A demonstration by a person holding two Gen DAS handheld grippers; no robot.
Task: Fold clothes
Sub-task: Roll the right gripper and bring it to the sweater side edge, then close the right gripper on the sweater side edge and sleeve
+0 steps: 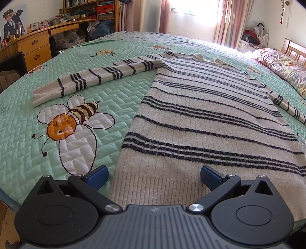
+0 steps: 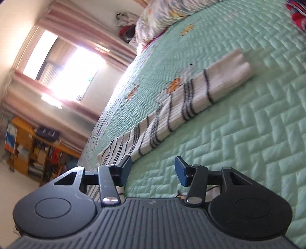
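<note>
A cream sweater with dark stripes [image 1: 206,118] lies flat on the green quilted bedspread [image 1: 28,138], hem nearest me. Its left sleeve [image 1: 91,80] stretches out to the left; the right sleeve [image 1: 286,107] runs off to the right. My left gripper [image 1: 154,177] is open, hovering over the ribbed hem's left part with nothing between its fingers. In the tilted, blurred right wrist view, the right gripper [image 2: 153,171] is open above bare bedspread [image 2: 248,143], just short of the striped sleeve [image 2: 181,109], whose cuff points away.
A bee picture [image 1: 70,122] is stitched on the quilt left of the sweater. A folded duvet [image 1: 283,65] lies at the bed's right. Wooden desk and shelves [image 1: 38,42] stand beyond the left edge, a curtained window [image 1: 195,7] behind.
</note>
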